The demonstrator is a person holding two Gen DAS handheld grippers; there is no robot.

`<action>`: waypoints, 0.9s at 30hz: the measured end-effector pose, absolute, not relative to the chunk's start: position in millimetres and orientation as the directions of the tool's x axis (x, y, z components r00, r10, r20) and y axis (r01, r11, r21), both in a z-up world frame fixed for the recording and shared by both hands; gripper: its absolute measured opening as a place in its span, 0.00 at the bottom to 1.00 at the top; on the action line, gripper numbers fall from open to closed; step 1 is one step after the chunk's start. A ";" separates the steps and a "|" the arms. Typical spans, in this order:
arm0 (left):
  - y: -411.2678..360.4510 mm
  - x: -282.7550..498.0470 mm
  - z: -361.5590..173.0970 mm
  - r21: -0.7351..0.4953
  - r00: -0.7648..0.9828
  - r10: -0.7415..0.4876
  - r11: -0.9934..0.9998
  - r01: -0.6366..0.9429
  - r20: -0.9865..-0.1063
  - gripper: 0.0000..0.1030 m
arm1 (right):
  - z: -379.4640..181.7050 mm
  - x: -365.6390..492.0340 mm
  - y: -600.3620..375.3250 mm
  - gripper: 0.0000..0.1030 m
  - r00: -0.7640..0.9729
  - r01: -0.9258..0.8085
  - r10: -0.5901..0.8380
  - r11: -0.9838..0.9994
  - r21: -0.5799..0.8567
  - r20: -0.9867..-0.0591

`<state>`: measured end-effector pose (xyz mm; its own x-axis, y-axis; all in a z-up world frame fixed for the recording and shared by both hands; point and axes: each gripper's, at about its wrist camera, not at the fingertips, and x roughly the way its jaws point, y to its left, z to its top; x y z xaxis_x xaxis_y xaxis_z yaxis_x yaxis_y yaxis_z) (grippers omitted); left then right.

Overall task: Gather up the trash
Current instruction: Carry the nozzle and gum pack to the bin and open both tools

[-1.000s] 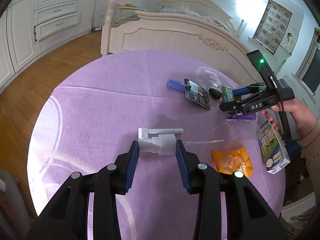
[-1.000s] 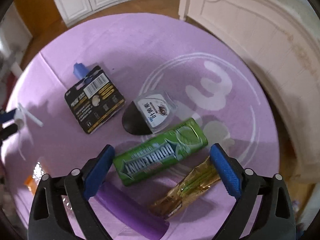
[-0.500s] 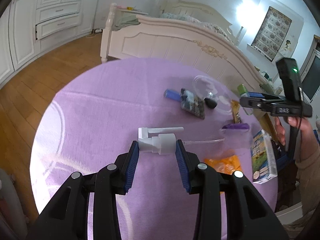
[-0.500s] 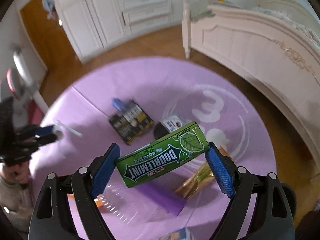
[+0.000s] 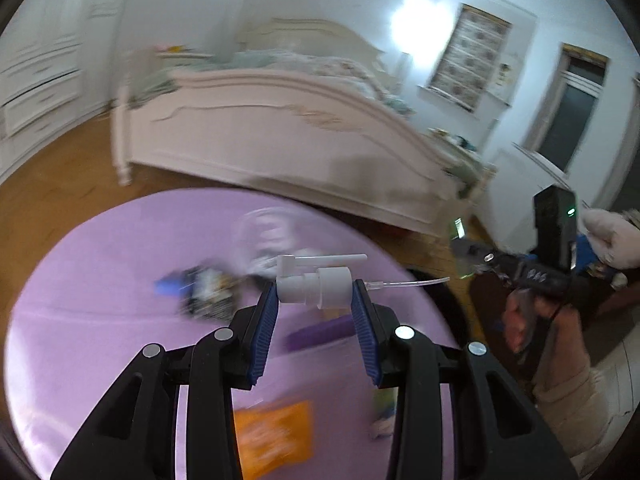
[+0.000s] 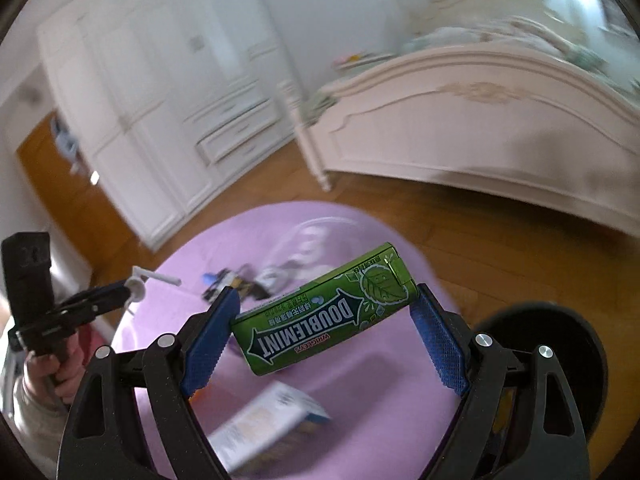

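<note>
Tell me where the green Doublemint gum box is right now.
The green Doublemint gum box is clamped lengthwise in the right gripper, held in the air above the round purple table.

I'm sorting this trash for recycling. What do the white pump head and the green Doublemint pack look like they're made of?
The white pump head looks like matte moulded plastic, with a thin clear tube, probably plastic too, trailing from its collar. The green Doublemint pack has a glossy printed skin with a slight sheen; its crisp edges and hinged-looking end flap suggest a rigid case, plastic or tin, but the pictures cannot settle which.
</note>
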<state>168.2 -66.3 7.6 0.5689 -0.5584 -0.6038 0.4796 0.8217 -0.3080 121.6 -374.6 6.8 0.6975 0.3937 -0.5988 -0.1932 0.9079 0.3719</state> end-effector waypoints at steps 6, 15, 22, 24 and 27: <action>-169.2 178.5 1.7 -0.326 0.439 -0.659 0.714 0.619 -0.610 0.37 | -18.6 95.2 -461.3 0.83 0.742 -0.016 0.304 0.899 0.437 -0.597; -287.2 195.2 -35.8 -0.403 0.234 -0.716 0.597 0.694 -0.657 0.37 | -79.3 72.9 -535.3 0.83 0.749 0.174 0.217 0.848 0.501 -0.626; -320.9 204.0 -62.8 -0.452 0.163 -0.708 0.592 0.667 -0.687 0.37 | -134.7 68.7 -563.1 0.83 0.713 0.268 0.206 0.803 0.532 -0.670; -325.4 205.5 -68.8 -0.457 0.148 -0.703 0.593 0.663 -0.696 0.37 | -146.6 69.0 -563.0 0.83 0.700 0.277 0.211 0.801 0.531 -0.682; -333.1 208.3 -73.4 -0.468 0.129 -0.697 0.594 0.654 -0.705 0.37 | -162.2 71.7 -561.0 0.83 0.684 0.282 0.223 0.797 0.534 -0.695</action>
<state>208.3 -333.1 -73.4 0.1287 -0.6973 -0.7051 0.6538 0.5943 -0.4684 71.7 -561.0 -162.2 0.6838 0.2231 -0.6947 0.2820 0.7973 0.5336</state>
